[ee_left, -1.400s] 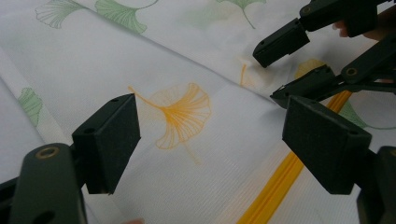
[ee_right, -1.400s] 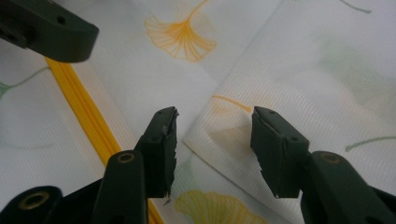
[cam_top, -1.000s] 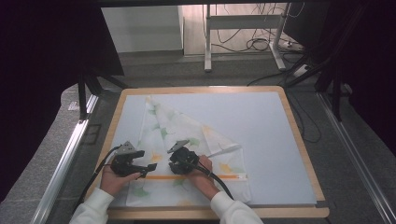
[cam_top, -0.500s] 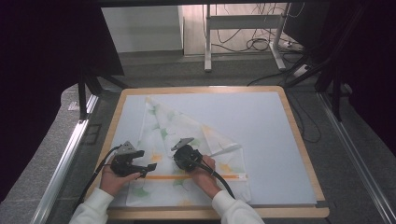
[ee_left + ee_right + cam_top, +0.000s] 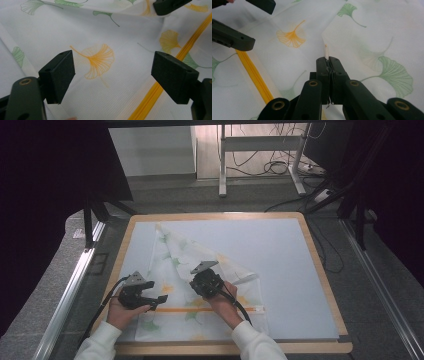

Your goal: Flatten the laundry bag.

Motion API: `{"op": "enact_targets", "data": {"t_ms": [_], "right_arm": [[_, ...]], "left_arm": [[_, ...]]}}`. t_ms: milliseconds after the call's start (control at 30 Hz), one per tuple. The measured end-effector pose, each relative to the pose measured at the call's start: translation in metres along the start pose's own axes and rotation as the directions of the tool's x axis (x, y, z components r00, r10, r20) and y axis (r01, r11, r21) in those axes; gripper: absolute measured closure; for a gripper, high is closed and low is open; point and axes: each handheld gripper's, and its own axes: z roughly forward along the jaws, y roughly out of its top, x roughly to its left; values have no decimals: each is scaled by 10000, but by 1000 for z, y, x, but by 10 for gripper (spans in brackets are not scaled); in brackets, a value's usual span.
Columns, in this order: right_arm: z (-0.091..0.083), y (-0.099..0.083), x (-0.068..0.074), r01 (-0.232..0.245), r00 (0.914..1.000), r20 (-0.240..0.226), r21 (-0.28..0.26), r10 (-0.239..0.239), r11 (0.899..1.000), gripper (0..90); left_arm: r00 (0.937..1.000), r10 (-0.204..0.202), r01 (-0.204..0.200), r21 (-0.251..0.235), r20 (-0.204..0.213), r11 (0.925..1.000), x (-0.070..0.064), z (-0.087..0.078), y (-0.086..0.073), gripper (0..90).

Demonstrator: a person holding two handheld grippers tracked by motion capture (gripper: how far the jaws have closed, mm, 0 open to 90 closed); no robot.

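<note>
A white cloth (image 5: 200, 285) printed with ginkgo leaves lies partly folded on the near left of the table (image 5: 300, 270). The right gripper (image 5: 328, 60) has its 2 jaws clamped on a pinched fold of the cloth. The left gripper (image 5: 112, 72) hovers wide open, apparently just above the fabric, beside an orange stripe (image 5: 152, 92).

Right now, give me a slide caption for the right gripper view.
Right gripper shut on a fold of the ginkgo-print cloth, beside its yellow stripe.
</note>
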Motion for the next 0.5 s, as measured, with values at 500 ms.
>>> {"op": "enact_targets", "data": {"t_ms": [500], "right_arm": [[-21, 6, -12, -180, 9998, -7, -532, 180, 9984, 871]], "left_arm": [[10000, 34, -34, 2, -63, 10000, 0, 0, 0, 187]]}}
